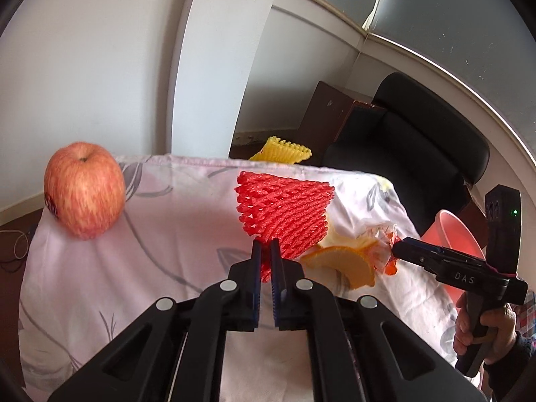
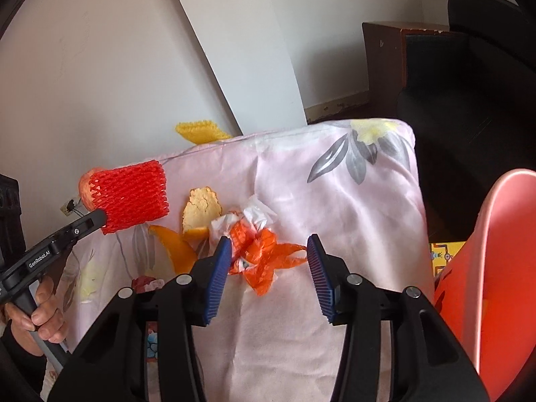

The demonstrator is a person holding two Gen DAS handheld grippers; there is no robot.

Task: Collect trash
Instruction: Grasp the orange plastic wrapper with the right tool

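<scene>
Trash lies on the floral cloth (image 2: 335,181). The left gripper (image 1: 266,251) pinches the lower corner of the red foam net (image 1: 283,212) and holds it clear of the cloth. The right gripper (image 2: 269,254) hangs spread wide around the crumpled orange wrapper (image 2: 261,254), with orange peel (image 2: 201,209) just beside it. An apple (image 1: 84,190) sits well apart, and a pink bin (image 2: 495,268) stands at the table's right.

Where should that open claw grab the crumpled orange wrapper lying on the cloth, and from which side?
Probably the bunched middle of the orange wrapper, coming straight down from above. The right gripper already has its open fingers on either side of it. The middle is the thickest, puffiest part; the thin twisted tails would likely slip out. The orange peel lies close on the left, so keep the fingers clear of that.
</scene>
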